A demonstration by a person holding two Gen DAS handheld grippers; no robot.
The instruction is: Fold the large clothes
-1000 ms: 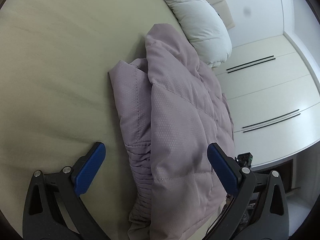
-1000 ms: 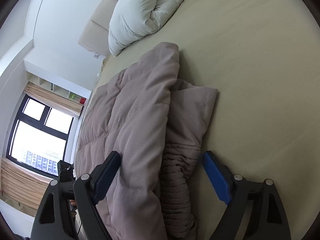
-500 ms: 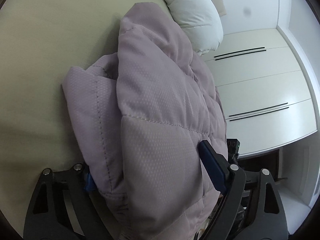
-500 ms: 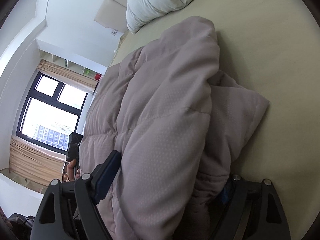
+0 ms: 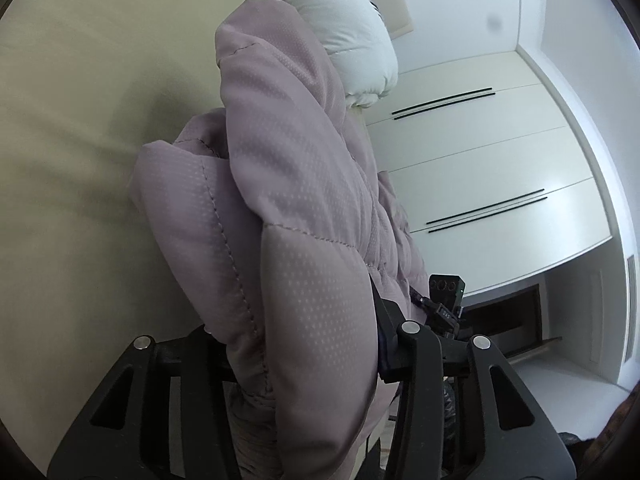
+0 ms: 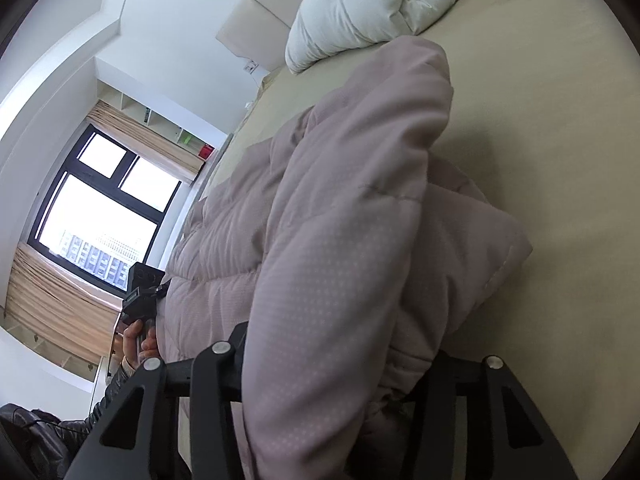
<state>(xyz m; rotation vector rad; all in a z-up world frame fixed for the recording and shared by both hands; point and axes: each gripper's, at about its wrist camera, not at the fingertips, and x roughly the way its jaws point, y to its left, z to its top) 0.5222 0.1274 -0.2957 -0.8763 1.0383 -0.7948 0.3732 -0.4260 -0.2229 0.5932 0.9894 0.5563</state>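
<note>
1. Since 1 s ago: both grippers pushed fwd onto the puffy lilac jacket (image 5: 288, 184), jaws gone from wide apart w/ blue pads showing to narrowed round the fabric; jacket now bunched up & filling much more of both views.
2. Left gripper (image 5: 296, 344): jaws closing, thick quilted fold between them. Pads hidden by the cloth, fabric bulging out above & over the black frame, so clamped on the jacket as far as seen.
3. Right gripper (image 6: 332, 356): jaws closing too, padded edge of same jacket between them, pads buried in folds; fabric squeezed & spilling over both sides.
4. Jacket on the beige bed (image 5: 72, 128), near edge lifted into humps, far end stretching toward the white pillow (image 5: 344, 16) & just short of it in right wrist view.
5. Right wrist view: person's hand (image 6: 138, 342) on other gripper's handle at lower left, dark sleeve below; window (image 6: 100, 212) w/ tan curtains behind.
6. Left wrist view: white wardrobe doors (image 5: 480, 152) w/ black strip handles at right, beyond bed.
</note>
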